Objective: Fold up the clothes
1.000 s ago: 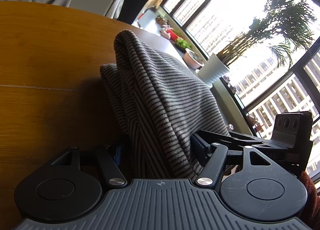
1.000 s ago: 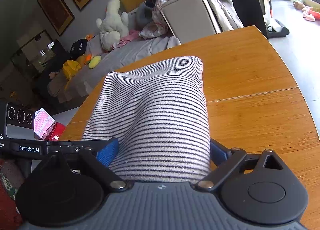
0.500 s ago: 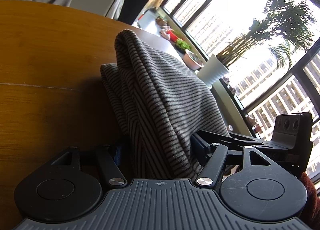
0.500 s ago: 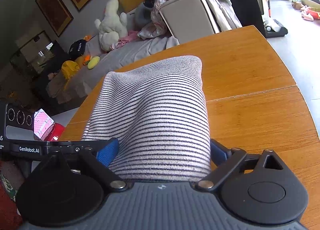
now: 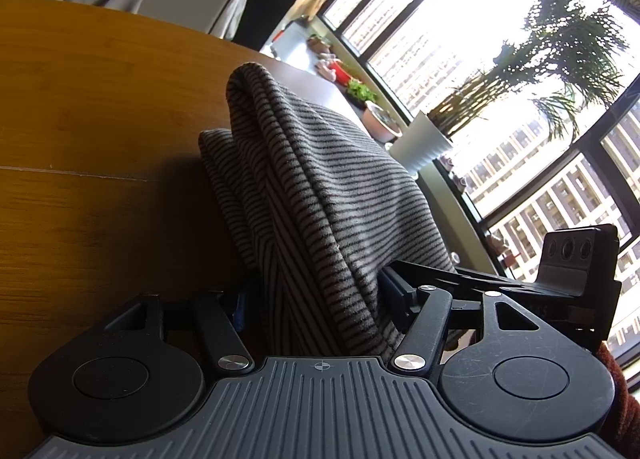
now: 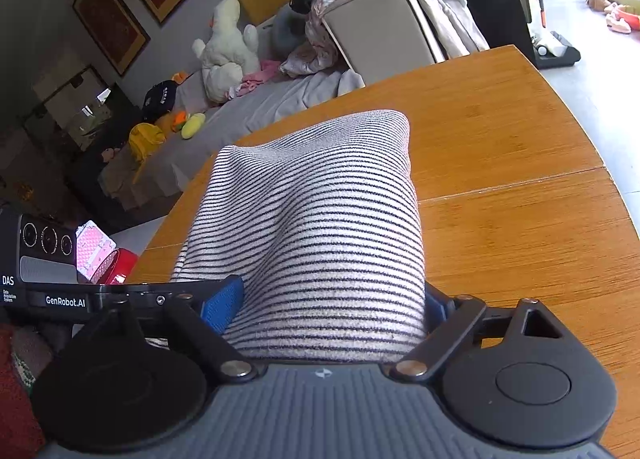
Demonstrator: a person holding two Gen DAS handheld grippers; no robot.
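Striped garment (image 6: 320, 243) bunched in folds over the wooden counter (image 6: 520, 163), pinched by both the left hand-held gripper (image 5: 316, 299) and right hand-held gripper (image 6: 332, 307), blocks both cameras' forward view; beyond, a clothes-heaped armchair (image 6: 380, 31) and potted palm (image 5: 424, 143).

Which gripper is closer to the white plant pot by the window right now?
Left. The left gripper, shut on the striped garment, faces the window with the white plant pot ahead to its right. The right gripper faces the sofa; no pot in its view.
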